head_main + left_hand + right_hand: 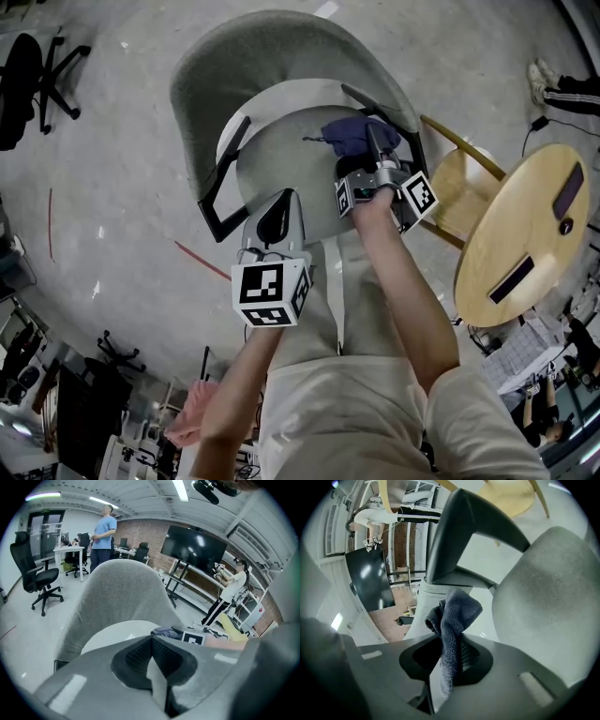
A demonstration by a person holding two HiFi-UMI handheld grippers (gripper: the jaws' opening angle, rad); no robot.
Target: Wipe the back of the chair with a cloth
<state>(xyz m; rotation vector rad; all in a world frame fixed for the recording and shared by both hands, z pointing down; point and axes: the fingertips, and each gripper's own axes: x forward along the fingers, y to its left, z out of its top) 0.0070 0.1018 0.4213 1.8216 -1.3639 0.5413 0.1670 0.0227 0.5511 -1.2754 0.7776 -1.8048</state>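
The right gripper (449,656) pinches the dark cloth (452,616), whose bunch projects ahead of the jaws. The chair back (553,597) lies just to their right. The left gripper (151,657) has its jaws together on nothing. Pressing the bunch flat and sweeping evenly should serve best.

The right gripper (449,654) has its jaws pressed together on a dark blue-grey textured cloth (455,613) - one end hangs below the fingers, the rest bunches up in a crumpled knot just above them. Beyond the fingertips and to their right curves the grey fabric chair back (548,597), apart from the cloth. A black curved armrest (457,531) rises above the fingers, with a round pale wooden table (508,496) past it. Left of the fingers, well away, stands a large black screen (370,581).
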